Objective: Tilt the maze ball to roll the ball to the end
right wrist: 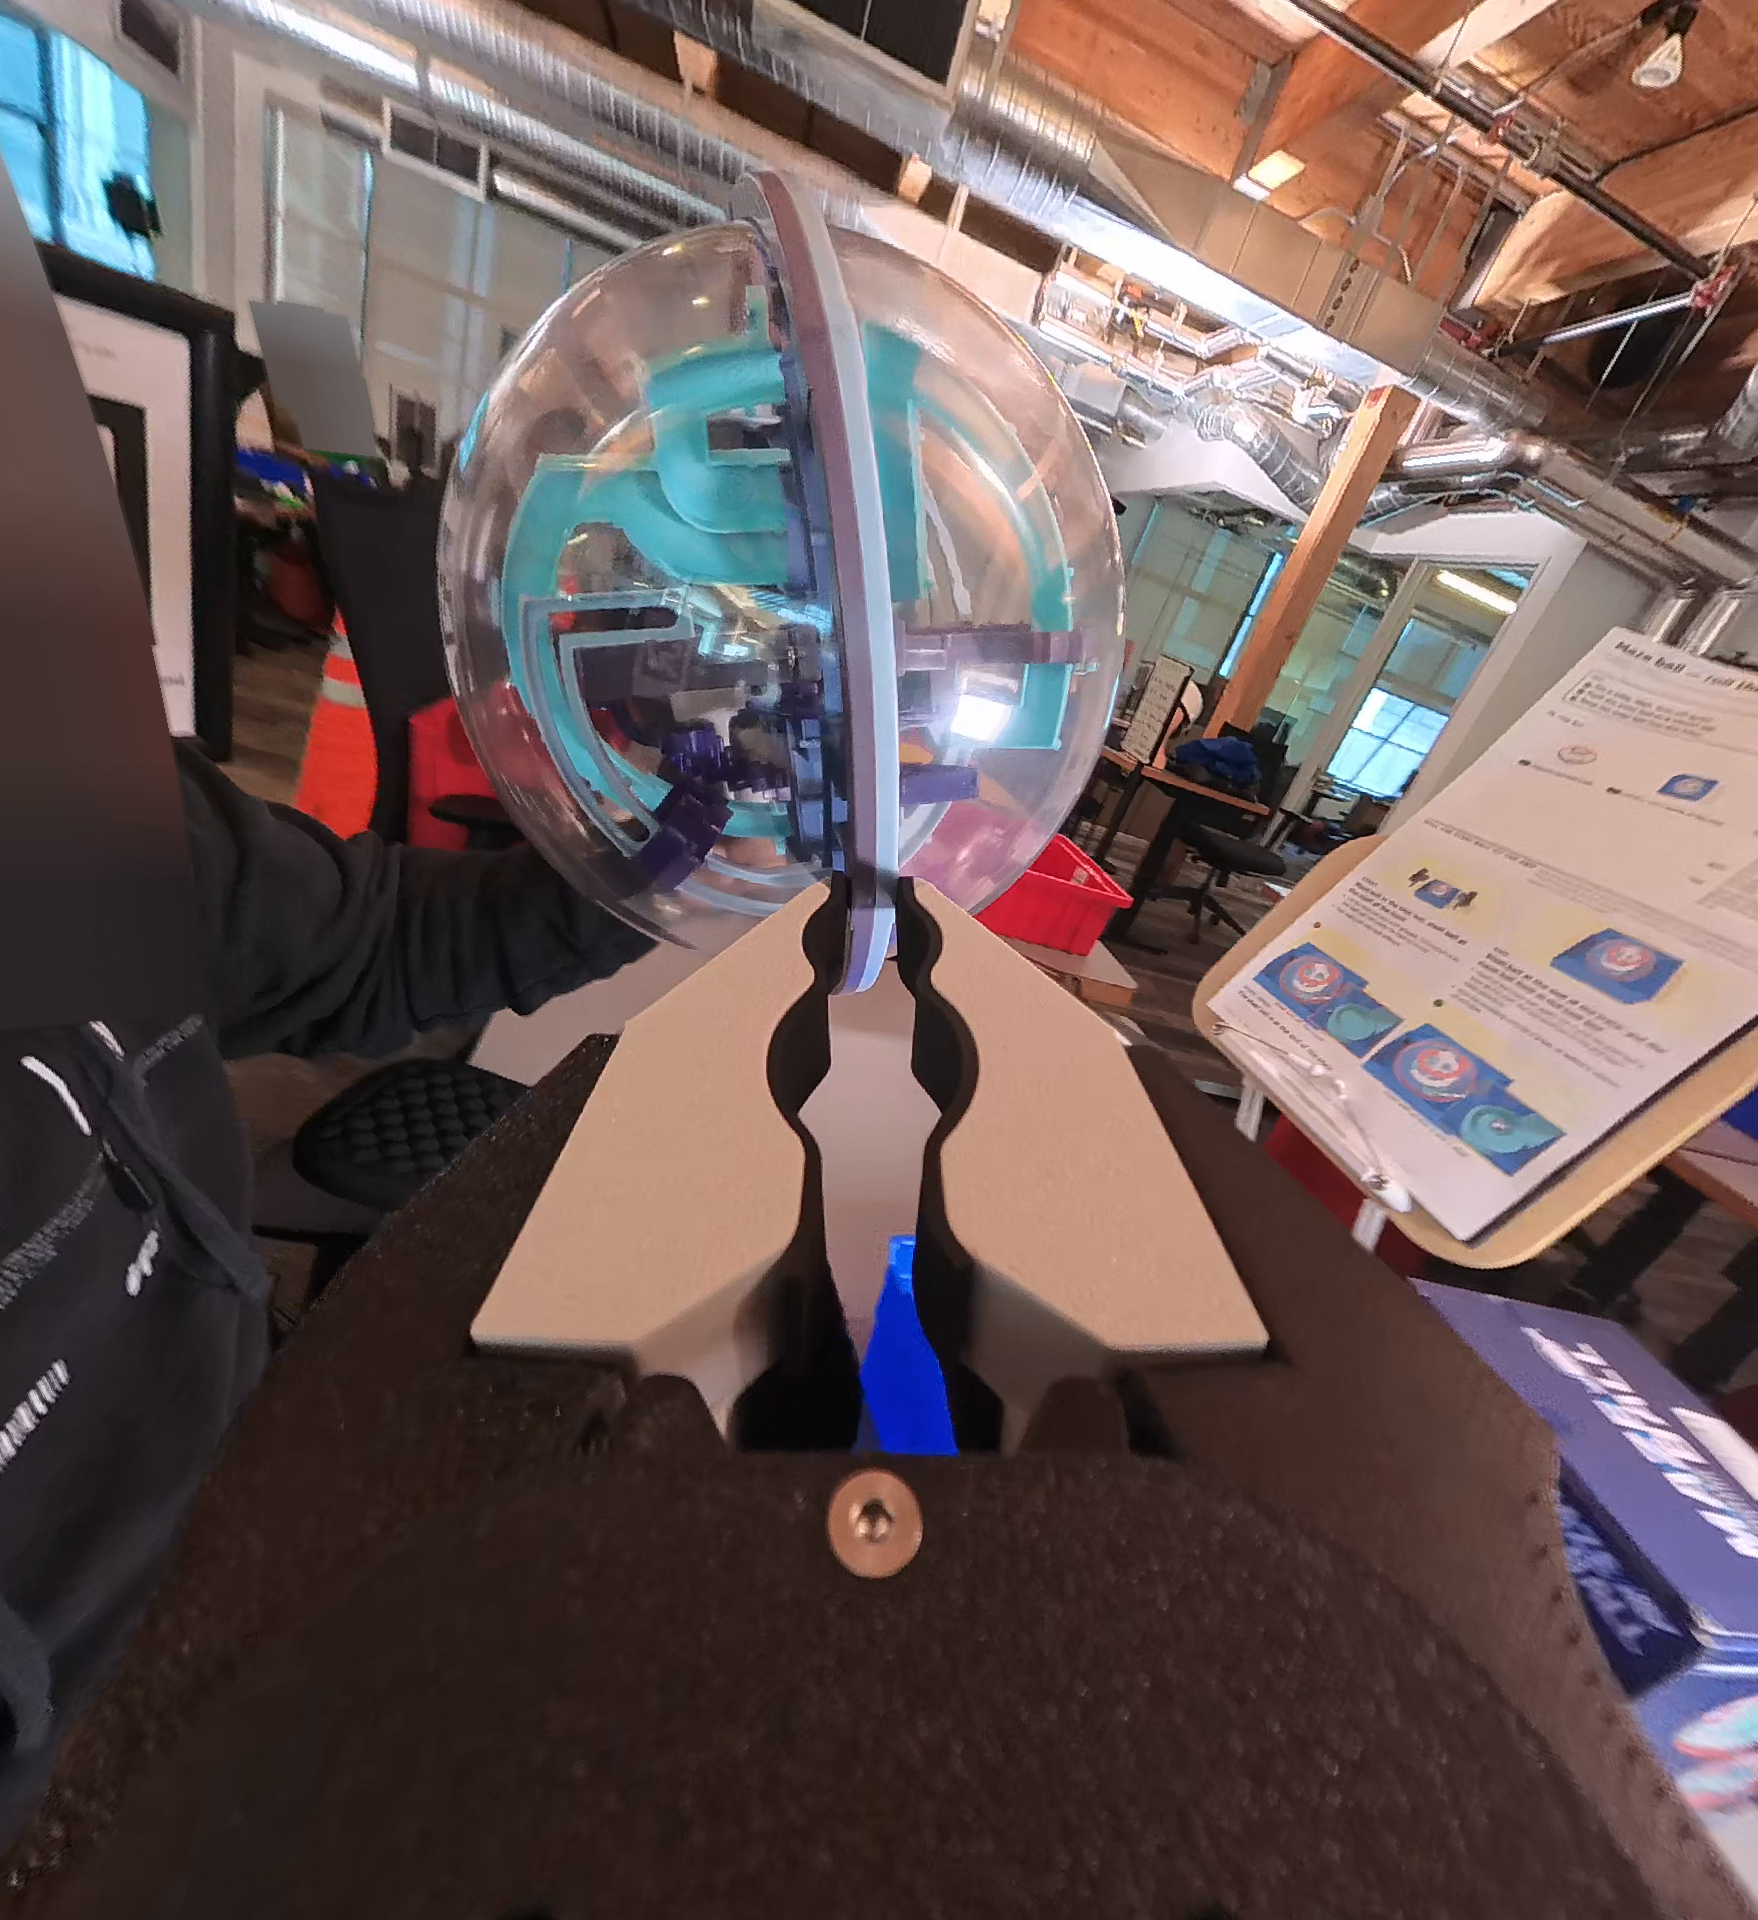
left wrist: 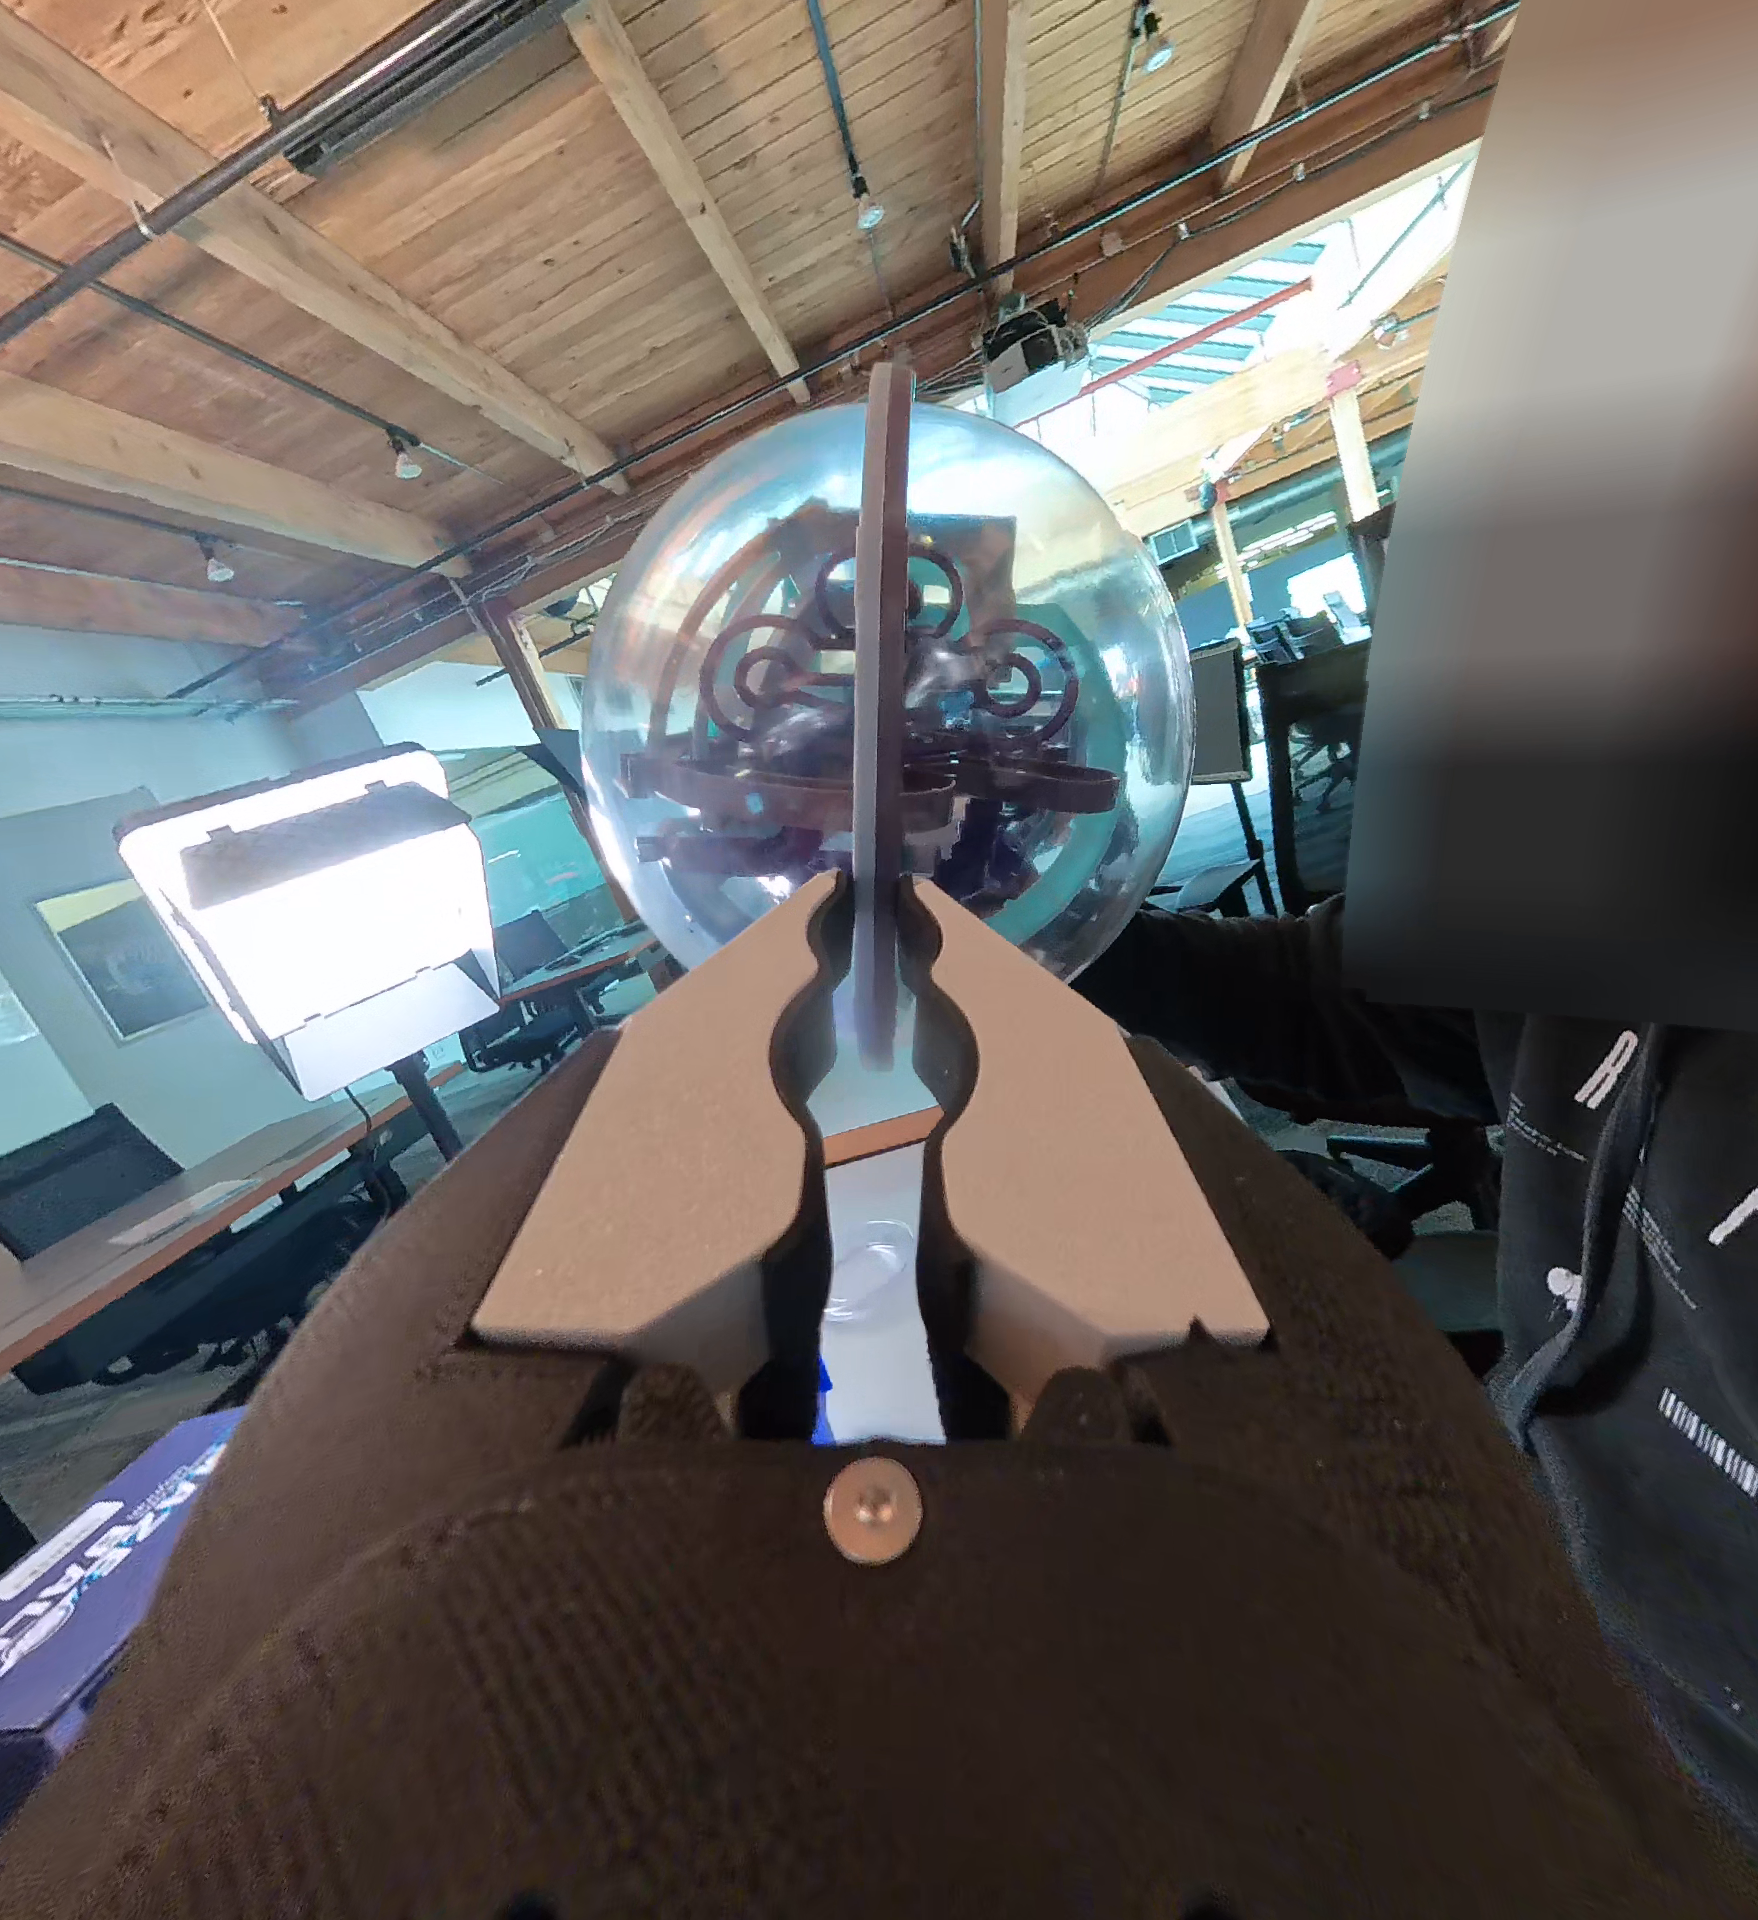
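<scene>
A: The maze ball was up off the table, and the left gripper had its jaws pinched on the grey rim around its middle.

B: Same from the other side! The right gripper nipped that rim at the bottom edge, teal tracks showing through the clear shell.

A: The small ball inside? Couldn't spot it.

B: Nor me. An instruction sheet stood propped to the right, a blue box below it.
</scene>
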